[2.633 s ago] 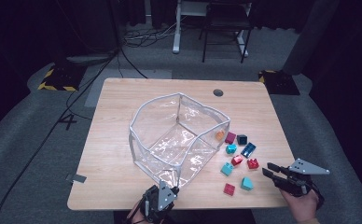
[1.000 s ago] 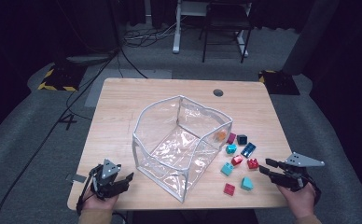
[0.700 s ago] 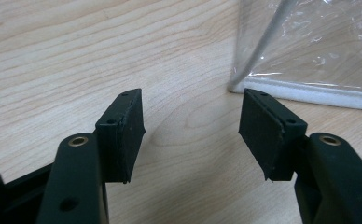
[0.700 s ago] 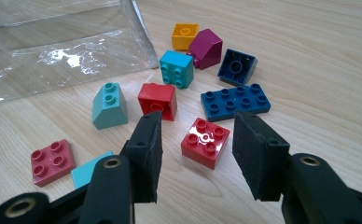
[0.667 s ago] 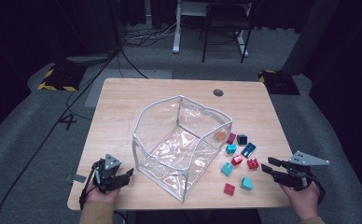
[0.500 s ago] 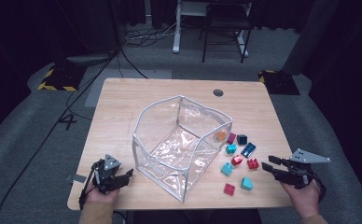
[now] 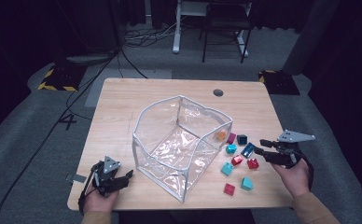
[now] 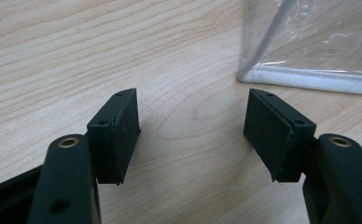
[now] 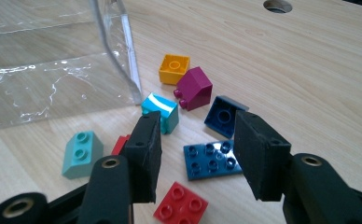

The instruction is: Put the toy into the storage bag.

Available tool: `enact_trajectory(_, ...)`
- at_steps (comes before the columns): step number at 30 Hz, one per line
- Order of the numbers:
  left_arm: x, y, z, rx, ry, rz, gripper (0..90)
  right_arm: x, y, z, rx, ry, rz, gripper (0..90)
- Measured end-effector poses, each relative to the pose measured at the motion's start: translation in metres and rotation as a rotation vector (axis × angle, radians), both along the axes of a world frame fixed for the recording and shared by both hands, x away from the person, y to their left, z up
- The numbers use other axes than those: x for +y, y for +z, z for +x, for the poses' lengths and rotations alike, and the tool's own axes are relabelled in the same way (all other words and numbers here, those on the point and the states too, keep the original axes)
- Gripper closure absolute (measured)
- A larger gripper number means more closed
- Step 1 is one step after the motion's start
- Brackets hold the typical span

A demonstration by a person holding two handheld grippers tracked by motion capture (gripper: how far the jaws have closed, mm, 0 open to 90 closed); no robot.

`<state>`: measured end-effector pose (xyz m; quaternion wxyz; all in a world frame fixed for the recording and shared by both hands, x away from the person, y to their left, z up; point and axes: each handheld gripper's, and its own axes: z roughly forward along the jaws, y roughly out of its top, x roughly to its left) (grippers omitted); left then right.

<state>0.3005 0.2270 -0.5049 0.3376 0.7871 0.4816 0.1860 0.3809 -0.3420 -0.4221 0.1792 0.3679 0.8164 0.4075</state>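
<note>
High view: every brick [image 7: 237, 160] lies on the surface [image 7: 123, 107] beside my clear bag [image 7: 179, 140], none inside; both tongs, left [image 7: 128, 174] and right [image 7: 262, 145], spread apart, empty

High view: table [image 7: 123, 112] lit from overhead, room around it dark, slightly soft. Glare streaks on clear bag [image 7: 179, 140]. Both gripper views bright; near jaws slightly soft.
</note>
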Motion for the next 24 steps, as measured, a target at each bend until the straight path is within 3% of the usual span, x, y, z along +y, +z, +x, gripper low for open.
enact_trajectory(5,0.003,0.000,0.004,0.003,0.008,0.001,35.8,0.008,0.002,0.016,0.004,-0.006,-0.014,52.5)
enact_trajectory(13,0.005,0.000,0.008,0.001,0.024,0.000,35.6,0.018,-0.004,0.044,0.061,-0.003,-0.013,52.5)
enact_trajectory(16,0.005,0.000,0.008,0.001,0.024,0.001,35.6,0.028,-0.008,0.057,0.094,0.011,0.001,52.3)
enact_trajectory(24,0.005,0.000,0.008,0.001,0.025,0.001,35.5,0.049,-0.011,0.077,0.117,0.042,-0.020,50.4)
